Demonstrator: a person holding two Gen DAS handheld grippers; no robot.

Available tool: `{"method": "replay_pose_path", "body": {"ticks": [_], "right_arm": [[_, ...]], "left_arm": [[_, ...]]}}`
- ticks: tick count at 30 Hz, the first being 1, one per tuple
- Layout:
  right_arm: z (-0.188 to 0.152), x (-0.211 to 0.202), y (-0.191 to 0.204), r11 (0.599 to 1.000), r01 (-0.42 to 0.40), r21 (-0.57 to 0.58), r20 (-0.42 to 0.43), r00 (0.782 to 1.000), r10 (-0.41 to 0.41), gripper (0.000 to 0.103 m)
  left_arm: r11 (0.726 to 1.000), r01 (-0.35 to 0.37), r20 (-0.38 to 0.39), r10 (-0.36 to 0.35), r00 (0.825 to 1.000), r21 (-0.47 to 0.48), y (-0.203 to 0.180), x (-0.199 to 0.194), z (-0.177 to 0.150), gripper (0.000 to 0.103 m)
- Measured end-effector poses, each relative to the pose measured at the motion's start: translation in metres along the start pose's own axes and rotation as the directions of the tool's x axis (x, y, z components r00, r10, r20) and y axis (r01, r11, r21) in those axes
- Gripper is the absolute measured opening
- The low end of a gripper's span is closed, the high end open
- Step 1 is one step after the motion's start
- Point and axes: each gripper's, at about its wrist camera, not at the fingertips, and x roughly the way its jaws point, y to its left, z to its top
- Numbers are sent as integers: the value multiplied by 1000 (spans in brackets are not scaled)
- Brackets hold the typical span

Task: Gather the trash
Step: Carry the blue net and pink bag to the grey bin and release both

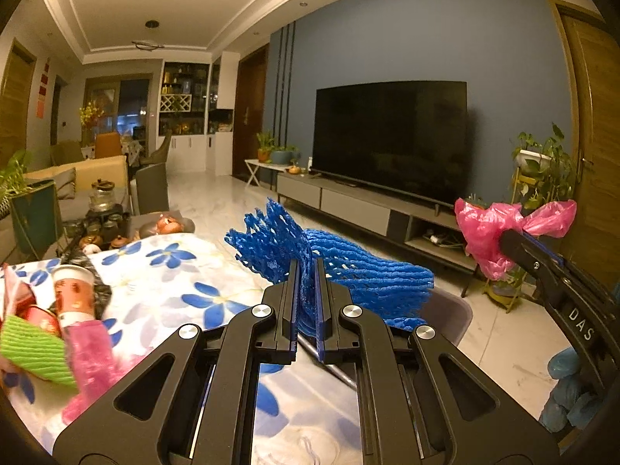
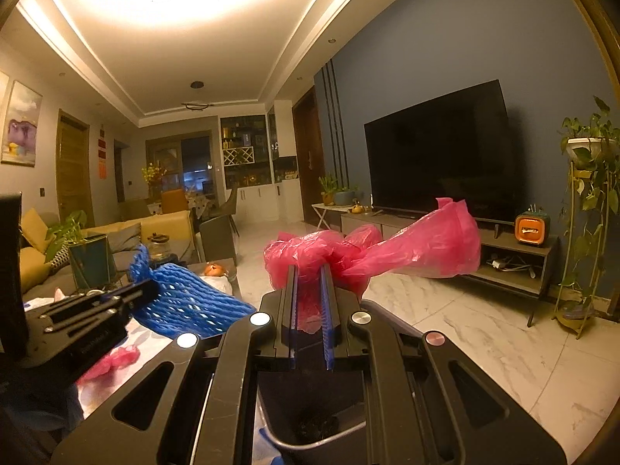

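The left gripper [image 1: 306, 271] had its jaws closed almost fully on a blue foam net [image 1: 348, 267], pinched near its middle and held clear above the table [image 1: 162, 283]. The right gripper [image 2: 310, 279] had its jaws likewise nearly closed on a pink plastic bag [image 2: 387, 252], held in the air to the right of the net.

Directly beneath the right gripper sat a dark bin [image 2: 306, 432]; only part of its rim and interior showed, and its contents could not be made out.

Risks, as judged: both items were light and slack. The net was gripped by a thin fold and could slip free; the loose bag could billow or snag on the jaws at release and fall outside the bin onto the floor.

Farther left on the table, a paper cup [image 1: 73, 290], a green foam sleeve [image 1: 35, 352] and pink wrapping [image 1: 91, 364] remained uncollected, crowded together.
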Motion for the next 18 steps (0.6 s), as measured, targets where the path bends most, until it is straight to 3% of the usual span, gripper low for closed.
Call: {"method": "replay_pose_path", "body": {"ticks": [18], "right_arm": [[-10,29,-8,1000,-12,7,-20,1000,13,11]], "left_arm": [[999,36,-34,-37,999,-27,-5,53,-5,6]]}}
